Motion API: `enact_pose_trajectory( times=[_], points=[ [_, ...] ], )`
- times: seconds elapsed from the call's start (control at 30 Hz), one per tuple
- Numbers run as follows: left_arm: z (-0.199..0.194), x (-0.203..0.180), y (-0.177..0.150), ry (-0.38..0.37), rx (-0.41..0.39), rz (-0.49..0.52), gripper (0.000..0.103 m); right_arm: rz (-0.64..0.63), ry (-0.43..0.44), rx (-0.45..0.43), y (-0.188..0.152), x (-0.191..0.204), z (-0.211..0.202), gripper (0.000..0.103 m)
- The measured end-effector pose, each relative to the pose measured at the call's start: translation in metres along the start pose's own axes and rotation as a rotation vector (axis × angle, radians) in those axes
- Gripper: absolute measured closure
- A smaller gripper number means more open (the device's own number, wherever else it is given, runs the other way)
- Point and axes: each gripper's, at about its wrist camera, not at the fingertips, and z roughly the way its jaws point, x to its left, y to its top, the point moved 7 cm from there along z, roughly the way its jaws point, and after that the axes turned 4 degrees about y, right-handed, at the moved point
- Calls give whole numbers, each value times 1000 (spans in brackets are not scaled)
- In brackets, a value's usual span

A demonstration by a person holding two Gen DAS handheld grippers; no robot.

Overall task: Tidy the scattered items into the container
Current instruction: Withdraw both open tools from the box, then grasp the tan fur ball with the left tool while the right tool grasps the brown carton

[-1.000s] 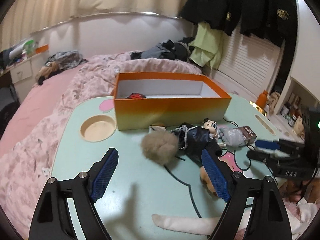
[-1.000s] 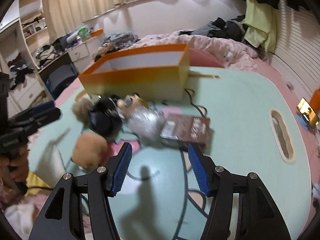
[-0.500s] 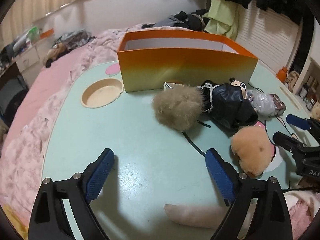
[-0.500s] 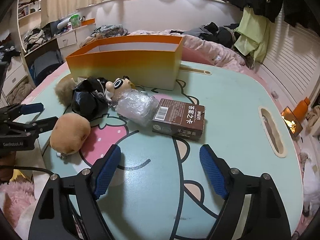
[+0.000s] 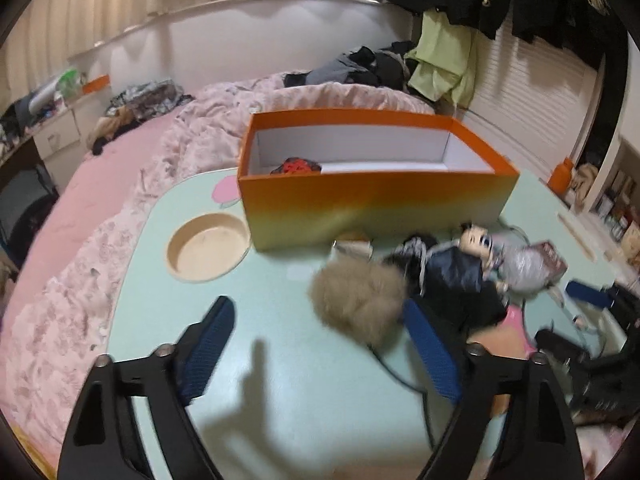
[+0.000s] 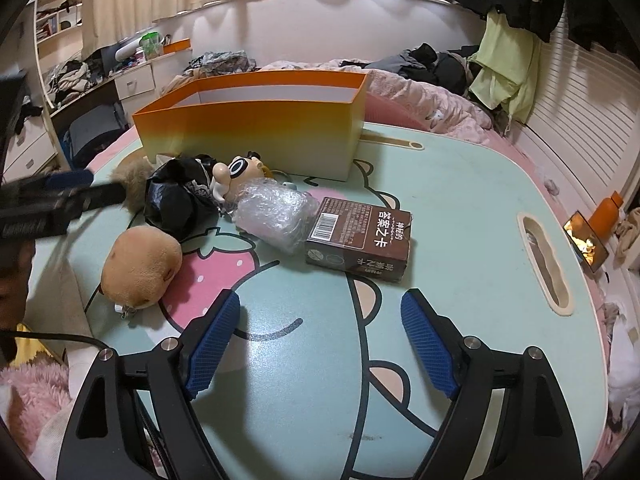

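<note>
Two grippers hang over the mint-green tabletop [image 6: 460, 184], both empty. The left gripper [image 5: 320, 344] has its jaws well apart but closing, with only bare tabletop between them; the grey fluffy pompom [image 5: 358, 304] lies just ahead, close to the tip of its right-side finger. The right gripper [image 6: 320, 332] stands wide, and the brown card box [image 6: 360, 240] lies a little ahead of it, well apart from its pads. Beside that box sit a bubble-wrap bundle [image 6: 276, 212], a small big-eyed doll [image 6: 236, 176], a black crumpled bag [image 6: 176, 200] and a tan plush [image 6: 140, 266], clustered in front of the orange box [image 5: 372, 204]. That container stands toward the tabletop's far edge, with something red and black [image 5: 296, 166] already inside at its left end.
</note>
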Motion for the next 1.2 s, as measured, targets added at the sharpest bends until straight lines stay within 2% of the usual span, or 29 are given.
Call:
enact_pose_trajectory(
  times=[0.07,0.13,0.17,0.2,0.23,0.53,0.7,0.9,1.0,1.2],
  points=[
    [5,-3,5,-48,13,-17,25,-1,1,0,0,0,0,20],
    [12,-6,5,-58,27,-8,34,0,0,0,0,0,0,20],
    [16,-7,4,-56,34,1,44,-1,0,0,0,0,0,20],
    [19,-9,4,-59,40,5,60,-1,1,-1,0,0,0,20],
    [21,-10,3,-64,48,6,65,-1,2,-1,0,0,0,20],
    [5,-2,-5,-67,3,28,70,11,0,-9,0,-2,-2,20],
    [-5,7,-13,-61,-4,26,70,86,52,-23,4,-13,-6,20],
    [-9,5,-12,-61,-12,29,70,98,-13,-39,22,-20,-4,20],
    [-10,3,-13,-65,-12,38,70,95,-75,-1,31,-23,5,20],
    [-9,2,-15,-78,0,30,70,140,-98,69,34,-32,20,21]
  ],
)
